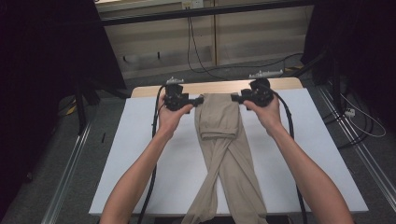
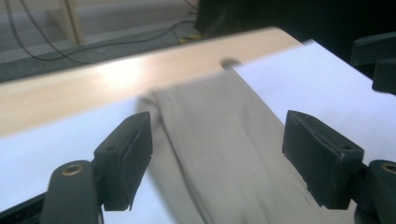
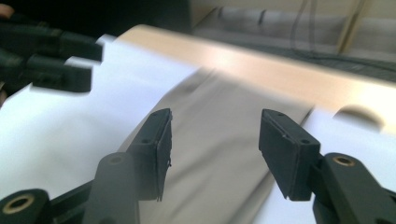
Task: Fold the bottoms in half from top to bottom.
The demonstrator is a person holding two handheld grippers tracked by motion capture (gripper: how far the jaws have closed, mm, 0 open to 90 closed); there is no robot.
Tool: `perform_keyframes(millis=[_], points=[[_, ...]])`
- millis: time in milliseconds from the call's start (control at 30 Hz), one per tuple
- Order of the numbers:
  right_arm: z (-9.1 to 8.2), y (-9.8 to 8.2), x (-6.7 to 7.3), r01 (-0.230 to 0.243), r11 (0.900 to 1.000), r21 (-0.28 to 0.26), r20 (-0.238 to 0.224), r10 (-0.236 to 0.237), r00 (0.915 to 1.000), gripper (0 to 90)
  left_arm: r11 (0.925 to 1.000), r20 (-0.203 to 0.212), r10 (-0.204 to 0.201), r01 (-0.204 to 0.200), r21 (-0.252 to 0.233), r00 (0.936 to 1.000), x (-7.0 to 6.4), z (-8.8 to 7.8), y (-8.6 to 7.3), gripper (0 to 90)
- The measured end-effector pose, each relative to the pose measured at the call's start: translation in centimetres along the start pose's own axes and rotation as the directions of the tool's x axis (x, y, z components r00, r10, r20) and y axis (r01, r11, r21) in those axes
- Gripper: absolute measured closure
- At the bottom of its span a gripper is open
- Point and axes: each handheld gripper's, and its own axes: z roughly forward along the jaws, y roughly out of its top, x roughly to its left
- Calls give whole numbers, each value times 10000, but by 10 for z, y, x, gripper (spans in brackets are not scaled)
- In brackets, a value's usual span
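1. Both forearms reach forward across the white counter [image 1: 140, 154], the hands level at its far edge.
2. The left claw [image 1: 198, 100] and right claw [image 1: 236, 98] point inward at each other, each with jaws apart, gripping nothing.
3. One pair of beige trousers [image 1: 226, 149] lies between them, its top folded back, legs crossed towards the near edge.

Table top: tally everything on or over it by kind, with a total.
Beige trousers, folded over at the far end: 1
White sheet covering the table: 1
Black grippers, left gripper and right gripper, jaws open: 2
Total: 4
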Motion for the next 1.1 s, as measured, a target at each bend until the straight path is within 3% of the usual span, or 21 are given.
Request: perform_keyframes(millis=[167,267,300,333,400,433,467,533,600,667,700,733,767,800,867,933,967,1000,1033,1067,1100], points=[[-33,-56,46,644,9945,827,-856,-573,9947,507,9970,645,543,-576,513,9964,-32,-36,-48,282],[-53,-89,80,1066,9854,1327,-1537,-858,9844,618,9927,1507,576,-727,963,9869,-53,-59,-81,369],[-64,-110,101,1478,9746,1685,-1948,-1141,9742,724,9906,1805,510,-728,1159,9822,-60,-66,-93,480],[-64,-110,101,1478,9746,1685,-1948,-1141,9742,724,9851,2197,512,-855,1494,9742,-67,-73,-104,480],[-71,-131,123,1996,9549,2200,-2287,-1484,9621,774,9764,2510,584,-1076,1871,9662,-80,-84,-124,557],[-74,-149,141,2125,9436,2538,-2690,-1422,9526,792,9722,2666,584,-1154,2036,9620,-85,-89,-133,586],[-74,-149,141,2125,9436,2538,-2690,-1422,9526,792,9689,2708,688,-1290,2113,9602,-89,-93,-140,586],[-76,-160,157,2484,9287,2754,-2922,-1653,9420,782,9581,2845,885,-1597,2377,9546,-96,-99,-151,586],[-79,-167,166,2837,9154,2856,-2947,-1978,9349,731,9551,2954,778,-1562,2518,9522,-102,-102,-161,576],[-82,-172,171,2967,9113,2853,-2751,-2187,9362,697,9477,2940,807,-1647,2734,9524,-108,-101,-168,546],[-83,-177,172,2970,9116,2842,-2810,-2169,9349,678,9409,2917,980,-1841,2844,9515,-113,-99,-170,511],[-83,-177,172,2970,9116,2842,-2810,-2169,9349,678,9323,2660,1299,-2090,2951,9552,-118,-97,-172,511],[-83,-180,173,3023,9061,2959,-2740,-2227,9356,663,9198,2648,1563,-2379,3121,9516,-121,-94,-173,503],[-81,-183,175,3158,8971,3089,-2659,-2374,9343,652,9190,2565,1767,-2525,3026,9503,-124,-94,-173,479],[-81,-187,179,3541,8877,2942,-2462,-2876,9256,659,9085,2346,2203,-2867,3040,9468,-128,-95,-174,494],[-81,-188,183,3691,8832,2894,-2241,-3124,9232,718,8919,2196,2745,-3332,3056,9362,-131,-97,-175,586],[-81,-188,184,3694,8837,2874,-2198,-3145,9235,800,8918,2625,2521,-3289,3108,9314,-131,-97,-174,690],[-80,-188,185,3599,8878,2868,-2160,-3061,9272,841,8996,3001,2089,-3033,3142,9307,-131,-97,-175,829],[-79,-188,185,3501,8912,2886,-2092,-2981,9313,891,8922,3034,2273,-3228,3160,9254,-132,-97,-175,858],[-78,-187,185,3483,8918,2888,-2134,-2947,9315,897,8939,3131,2121,-3133,3206,9257,-134,-97,-175,897],[-77,-187,185,3376,8955,2901,-2191,-2813,9343,899,8914,3275,2069,-3156,3252,9219,-134,-97,-174,900]])
